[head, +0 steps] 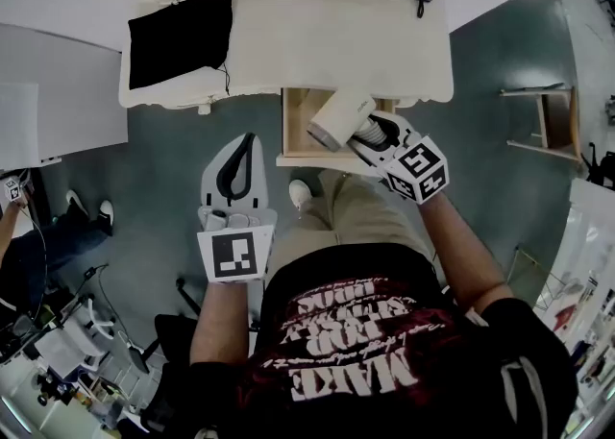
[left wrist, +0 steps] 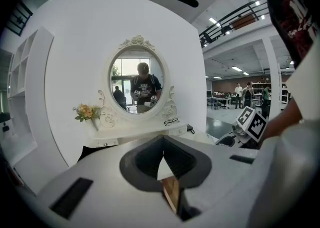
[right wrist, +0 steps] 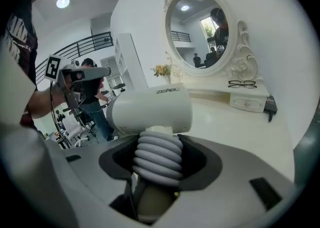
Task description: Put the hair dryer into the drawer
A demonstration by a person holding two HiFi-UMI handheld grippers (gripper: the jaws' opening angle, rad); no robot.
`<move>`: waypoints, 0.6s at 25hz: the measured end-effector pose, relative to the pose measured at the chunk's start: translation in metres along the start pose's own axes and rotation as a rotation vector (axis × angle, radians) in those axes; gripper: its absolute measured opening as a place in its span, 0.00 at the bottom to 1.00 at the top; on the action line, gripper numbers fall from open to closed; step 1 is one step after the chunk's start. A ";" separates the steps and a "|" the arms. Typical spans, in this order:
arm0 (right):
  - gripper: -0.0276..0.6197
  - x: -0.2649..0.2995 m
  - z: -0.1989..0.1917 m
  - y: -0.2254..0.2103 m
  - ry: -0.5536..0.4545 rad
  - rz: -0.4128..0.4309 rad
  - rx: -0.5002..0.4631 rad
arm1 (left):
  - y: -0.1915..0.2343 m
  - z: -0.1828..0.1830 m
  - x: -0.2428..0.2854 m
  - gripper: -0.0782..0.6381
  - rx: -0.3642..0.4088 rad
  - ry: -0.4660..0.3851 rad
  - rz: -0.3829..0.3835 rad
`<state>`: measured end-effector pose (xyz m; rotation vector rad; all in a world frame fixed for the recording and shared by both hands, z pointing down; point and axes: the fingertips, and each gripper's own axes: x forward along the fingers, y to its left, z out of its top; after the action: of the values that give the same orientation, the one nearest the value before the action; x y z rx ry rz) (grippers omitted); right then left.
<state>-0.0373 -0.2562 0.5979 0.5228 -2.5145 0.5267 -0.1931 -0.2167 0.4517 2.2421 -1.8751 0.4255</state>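
I am clamping the hair dryer by its ribbed handle in my right gripper, its body sitting at twelve o'clock of the jaws, over the open drawer. My left gripper is hanging at nine o'clock, jaws together, empty.

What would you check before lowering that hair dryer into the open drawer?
1. Grip: right gripper clamped on the hair dryer's ribbed handle: ok.
2. Drawer of the vanity table pulled open: ok.
3. Hair dryer lined up over the drawer opening, in the head view: ok.
4. Left gripper shut, empty and off to the drawer's side: ok.
5. Free room inside the drawer: cannot tell, the hair dryer hides much of it.
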 end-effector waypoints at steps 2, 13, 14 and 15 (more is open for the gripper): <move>0.40 0.009 -0.012 0.000 0.029 0.011 -0.001 | 0.001 -0.006 -0.001 0.12 -0.007 0.009 0.005; 0.40 0.058 -0.077 0.002 0.154 0.079 0.007 | 0.005 -0.025 -0.009 0.12 -0.029 0.050 0.025; 0.40 0.063 -0.084 0.001 0.171 0.081 0.008 | 0.005 -0.025 -0.009 0.12 -0.030 0.051 0.026; 0.40 0.068 -0.091 -0.001 0.186 0.082 0.013 | 0.004 -0.025 -0.008 0.12 -0.030 0.051 0.024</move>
<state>-0.0541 -0.2328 0.7075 0.3587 -2.3641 0.5939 -0.2008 -0.2018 0.4728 2.1710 -1.8721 0.4518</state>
